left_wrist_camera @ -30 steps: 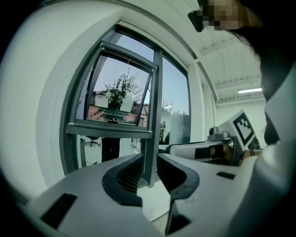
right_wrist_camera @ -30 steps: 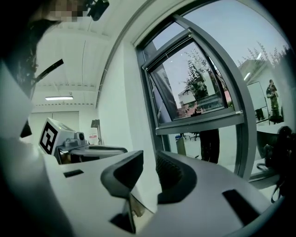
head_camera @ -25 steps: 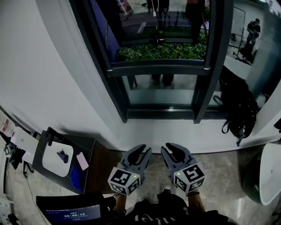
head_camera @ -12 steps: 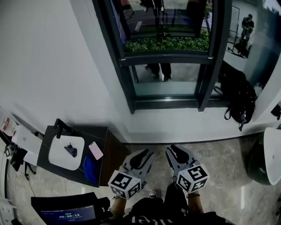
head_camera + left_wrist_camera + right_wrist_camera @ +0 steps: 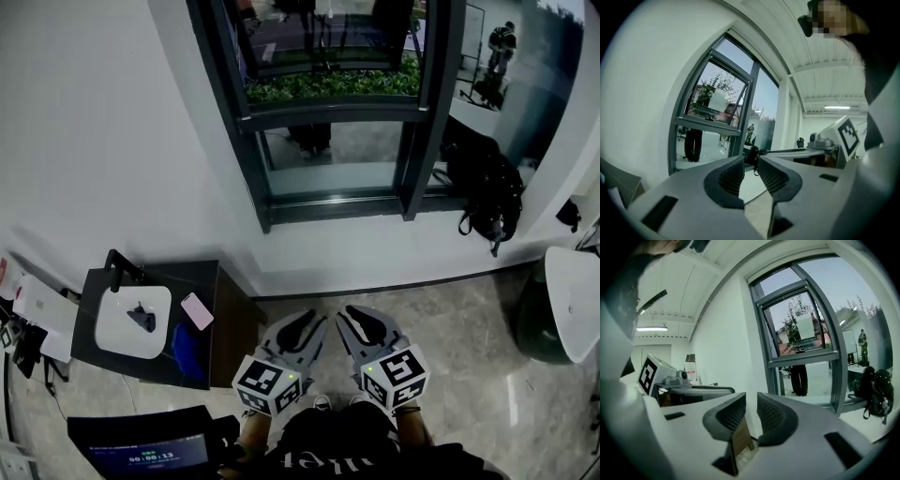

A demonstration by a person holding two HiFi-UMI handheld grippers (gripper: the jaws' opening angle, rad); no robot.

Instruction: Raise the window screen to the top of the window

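Note:
A tall window with a dark frame [image 5: 265, 202] is set in the white wall ahead of me. A dark horizontal bar [image 5: 328, 106] crosses its glass partway up. I cannot make out a separate screen on it. My left gripper [image 5: 307, 323] and right gripper [image 5: 349, 319] hang side by side low in the head view, well short of the window, both shut and empty. In the left gripper view the left gripper [image 5: 751, 161] points toward the window [image 5: 712, 126]. The right gripper [image 5: 751, 405] in the right gripper view faces the window [image 5: 806, 350] too.
A black side table [image 5: 225, 319] stands at my left with a white tray [image 5: 112, 323], a pink phone [image 5: 197, 310] and a blue item [image 5: 187, 352]. A black backpack [image 5: 483, 187] leans by the window's right side. A white rounded object [image 5: 574, 300] is at far right.
The head view has shifted, so the window now sits further left and higher in it. Both grippers stay low, close together and shut.

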